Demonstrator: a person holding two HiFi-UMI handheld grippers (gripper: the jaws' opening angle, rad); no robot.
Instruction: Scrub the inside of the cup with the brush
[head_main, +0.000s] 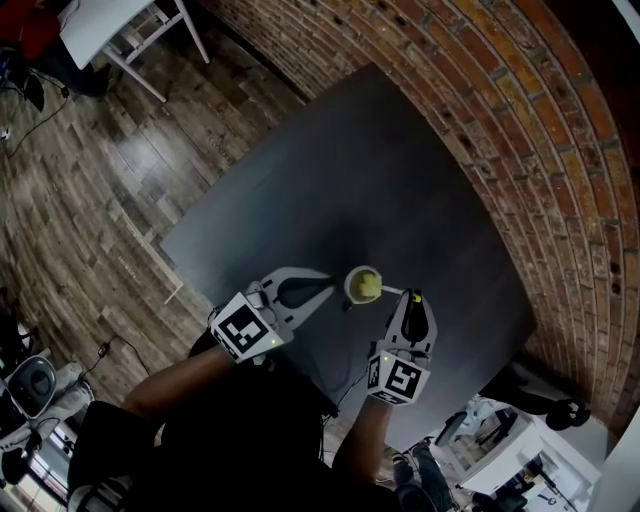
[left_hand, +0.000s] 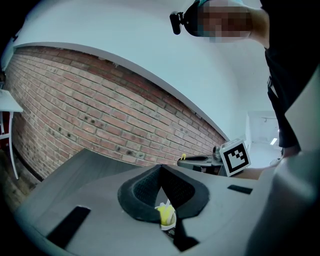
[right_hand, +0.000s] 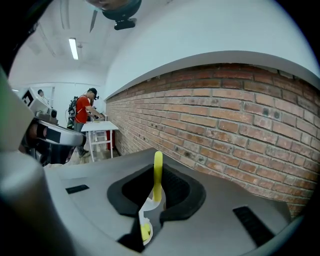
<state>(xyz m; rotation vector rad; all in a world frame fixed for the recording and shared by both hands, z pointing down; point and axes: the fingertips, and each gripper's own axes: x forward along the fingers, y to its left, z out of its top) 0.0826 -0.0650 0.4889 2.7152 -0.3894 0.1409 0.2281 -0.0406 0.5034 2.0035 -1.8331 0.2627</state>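
Cup (head_main: 353, 293): small, pale, open end up, over the near part of the dark table (head_main: 380, 180); contact with the tabletop not readable from any view; sits between the two grippers.

Brush (head_main: 392, 291): yellow head down inside the cup, filling most of the mouth; thin white shaft running out over the cup's rim toward the right side; yellow handle end just past the right jaws, away from the cup.

Left gripper (head_main: 327, 290): on the cup's left, tips pointing at it; in the left gripper view jaws drawn in narrow and pinched on the cup wall, with rim and yellow head showing between the pads; marker cube on the end away from the cup.

Right gripper (head_main: 411, 298): just right of the cup, apart from it; in the right gripper view jaws clamped on the brush handle, yellow end sticking up beyond the pads and the white shaft curving down toward the cup; not touching the cup itself.

Brick wall (head_main: 520, 120): beyond the cup, along the table's far side; wooden floor (head_main: 90, 170) well to the cup's left; white table (head_main: 110, 25) far off to the upper left of the cup; person in a red top (right_hand: 82, 112) standing by it in the right gripper view.
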